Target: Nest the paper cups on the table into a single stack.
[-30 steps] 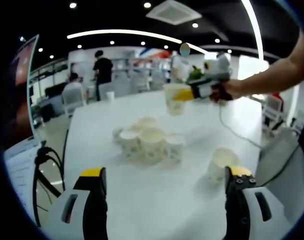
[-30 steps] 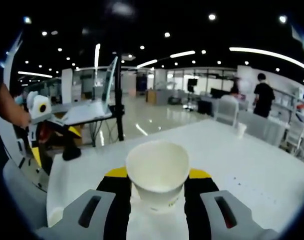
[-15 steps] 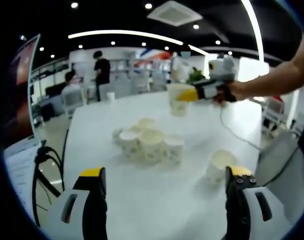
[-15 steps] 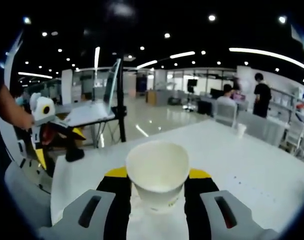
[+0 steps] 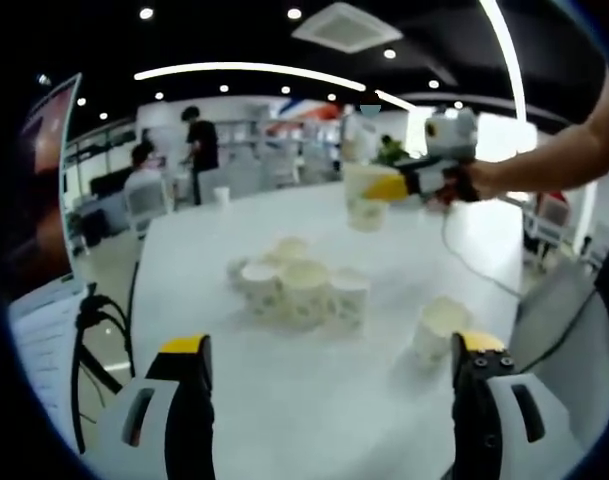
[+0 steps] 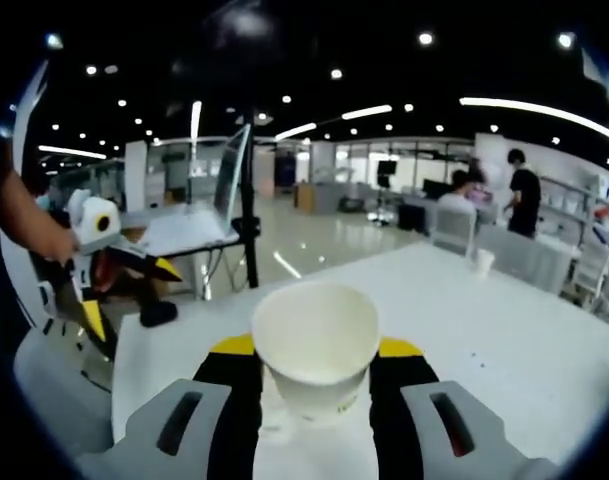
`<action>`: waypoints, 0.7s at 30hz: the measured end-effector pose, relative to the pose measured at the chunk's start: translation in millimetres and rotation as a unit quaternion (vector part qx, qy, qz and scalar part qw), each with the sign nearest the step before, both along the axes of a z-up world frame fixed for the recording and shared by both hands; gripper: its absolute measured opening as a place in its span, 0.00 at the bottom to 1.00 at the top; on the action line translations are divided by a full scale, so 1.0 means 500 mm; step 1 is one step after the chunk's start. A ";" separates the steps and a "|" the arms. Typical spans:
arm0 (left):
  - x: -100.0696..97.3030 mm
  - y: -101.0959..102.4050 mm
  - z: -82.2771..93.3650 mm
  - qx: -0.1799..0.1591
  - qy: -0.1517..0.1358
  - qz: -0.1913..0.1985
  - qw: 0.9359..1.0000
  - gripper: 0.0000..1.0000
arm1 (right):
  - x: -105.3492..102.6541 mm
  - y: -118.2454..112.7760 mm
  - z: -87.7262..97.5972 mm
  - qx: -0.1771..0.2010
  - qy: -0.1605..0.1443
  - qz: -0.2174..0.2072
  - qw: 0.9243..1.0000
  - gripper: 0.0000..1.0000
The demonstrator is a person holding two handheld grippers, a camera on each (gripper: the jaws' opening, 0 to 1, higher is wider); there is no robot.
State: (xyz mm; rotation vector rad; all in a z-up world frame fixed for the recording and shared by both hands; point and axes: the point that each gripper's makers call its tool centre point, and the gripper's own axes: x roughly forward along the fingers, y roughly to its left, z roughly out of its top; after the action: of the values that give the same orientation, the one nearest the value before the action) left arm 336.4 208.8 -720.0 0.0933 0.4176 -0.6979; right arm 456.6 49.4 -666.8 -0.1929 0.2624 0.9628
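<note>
Carrying one white paper cup [image 6: 315,355] clamped in right claw [image 6: 315,372]; left claw [image 5: 329,372] apart; next, nest it into clustered white paper cups [image 5: 296,285] on white desk [image 5: 284,400]

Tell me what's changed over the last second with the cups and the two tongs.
The right tongs, shut on a paper cup, have drifted a little to the right and up in the left gripper view, carrying the cup along above the table. Nothing was picked up or released. The cluster of cups and the lone cup sit as before, and the left tongs remain open and empty.
</note>
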 end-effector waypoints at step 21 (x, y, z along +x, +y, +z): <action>-0.001 -0.012 0.005 -0.004 -0.004 -0.001 1.000 0.98 | -0.054 0.001 0.025 0.018 0.002 0.001 1.000 0.39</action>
State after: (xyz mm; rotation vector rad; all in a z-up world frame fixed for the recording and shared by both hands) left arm 335.7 202.9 -717.5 0.0902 0.4064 -0.7014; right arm 429.9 49.7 -654.2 -0.1575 0.2481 0.9687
